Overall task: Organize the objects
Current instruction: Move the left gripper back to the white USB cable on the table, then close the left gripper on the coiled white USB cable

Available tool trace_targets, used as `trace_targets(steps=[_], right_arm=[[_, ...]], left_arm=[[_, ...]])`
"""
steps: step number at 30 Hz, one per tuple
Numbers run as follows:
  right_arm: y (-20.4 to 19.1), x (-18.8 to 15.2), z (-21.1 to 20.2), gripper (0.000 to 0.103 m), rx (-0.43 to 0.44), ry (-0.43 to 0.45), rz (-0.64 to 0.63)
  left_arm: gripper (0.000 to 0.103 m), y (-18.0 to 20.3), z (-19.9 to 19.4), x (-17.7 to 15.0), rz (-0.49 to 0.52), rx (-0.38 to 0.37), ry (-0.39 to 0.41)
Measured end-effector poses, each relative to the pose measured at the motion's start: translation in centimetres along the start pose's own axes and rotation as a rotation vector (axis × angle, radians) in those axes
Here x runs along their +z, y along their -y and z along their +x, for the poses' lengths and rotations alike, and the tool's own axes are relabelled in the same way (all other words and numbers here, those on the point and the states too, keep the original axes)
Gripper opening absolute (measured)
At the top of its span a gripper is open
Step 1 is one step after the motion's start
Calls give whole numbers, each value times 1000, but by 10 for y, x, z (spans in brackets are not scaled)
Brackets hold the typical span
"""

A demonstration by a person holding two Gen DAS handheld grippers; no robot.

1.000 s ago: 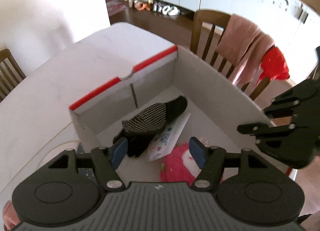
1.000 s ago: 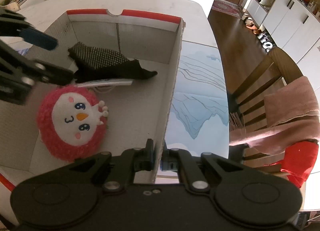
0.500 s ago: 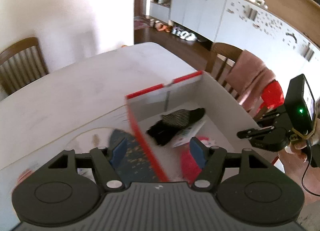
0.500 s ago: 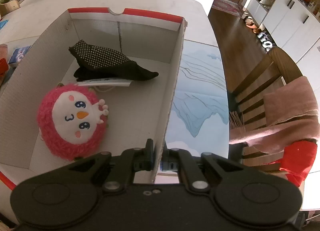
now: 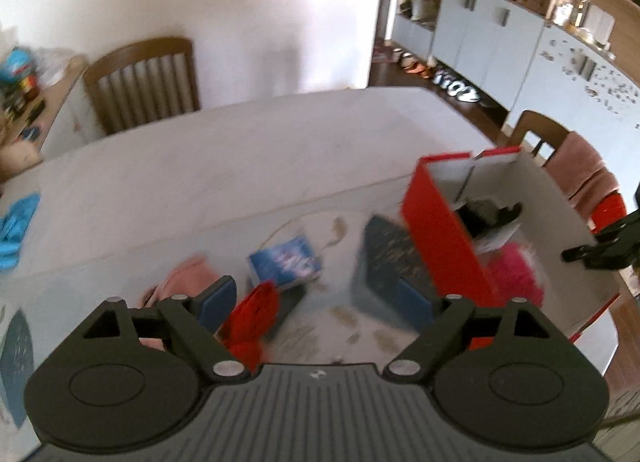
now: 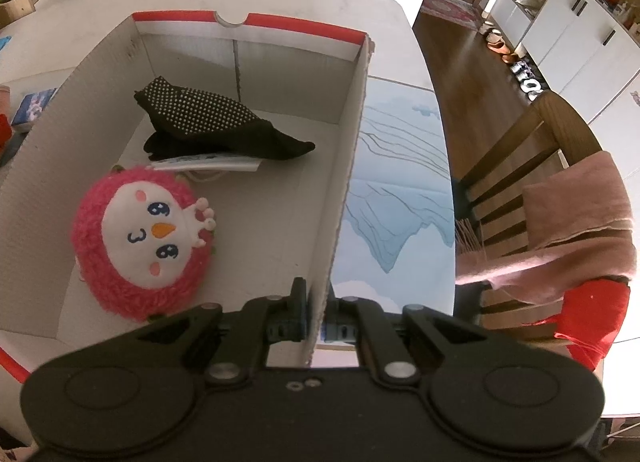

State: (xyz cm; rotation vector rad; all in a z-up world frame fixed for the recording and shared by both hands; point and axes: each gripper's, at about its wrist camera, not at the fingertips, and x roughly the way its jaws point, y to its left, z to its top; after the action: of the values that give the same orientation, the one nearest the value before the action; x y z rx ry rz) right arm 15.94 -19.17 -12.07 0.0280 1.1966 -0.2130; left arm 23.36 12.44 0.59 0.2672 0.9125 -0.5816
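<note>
A red-and-white cardboard box (image 6: 352, 134) stands on the table; it holds a pink plush toy (image 6: 144, 238), black dotted socks (image 6: 216, 126) and a white packet (image 6: 208, 162). My right gripper (image 6: 318, 314) is shut on the box's right wall. My left gripper (image 5: 316, 302) is open and empty, above the table to the left of the box (image 5: 440, 230). Below it, blurred, lie a red item (image 5: 256, 314), a blue packet (image 5: 286, 262), a pink item (image 5: 184, 282) and a dark blue patterned item (image 5: 384, 262).
A blue-patterned mat (image 6: 396, 190) lies under the box. A chair (image 6: 532, 166) draped with pink cloth (image 6: 576, 230) and a red item stands at the table's right side. Another chair (image 5: 144, 82) is at the far side. Blue items (image 5: 16, 222) lie at the far left.
My left gripper has swung out of the box to the left and now looks over the loose items on the table. My right gripper has kept its hold on the box wall.
</note>
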Motion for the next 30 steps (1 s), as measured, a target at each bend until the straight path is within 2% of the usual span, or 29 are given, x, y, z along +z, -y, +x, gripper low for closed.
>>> trace_targets(steps=[1, 3, 9, 12, 20, 21, 24, 25, 27, 30], right_arm=[[0, 0, 0, 5, -1, -1, 0], [-1, 0, 0, 5, -4, -3, 0], [-2, 0, 0, 6, -12, -5, 0], [-2, 0, 1, 6, -17, -6, 0], [-4, 0, 1, 6, -25, -8, -4], [-4, 0, 1, 6, -25, -7, -5], [-4, 0, 1, 6, -27, -9, -8], [-4, 0, 1, 6, -28, -9, -9], [-4, 0, 1, 6, -29, -9, -10], [-4, 0, 1, 7, -31, -8, -10]], left_arm=[[97, -4, 2, -5, -3, 9, -8], [100, -14, 7, -19, -12, 31, -26], [100, -33, 29, -54, -21, 85, -106], [100, -43, 40, -68, -28, 135, -133], [99, -74, 52, -90, -116, 158, -148], [95, -75, 52, -92, -116, 156, -147], [70, -74, 54, -93, -104, 150, -151], [64, -73, 57, -93, -98, 153, -157], [61, -72, 60, -93, -93, 151, -161], [40, -70, 64, -93, -96, 150, -172]])
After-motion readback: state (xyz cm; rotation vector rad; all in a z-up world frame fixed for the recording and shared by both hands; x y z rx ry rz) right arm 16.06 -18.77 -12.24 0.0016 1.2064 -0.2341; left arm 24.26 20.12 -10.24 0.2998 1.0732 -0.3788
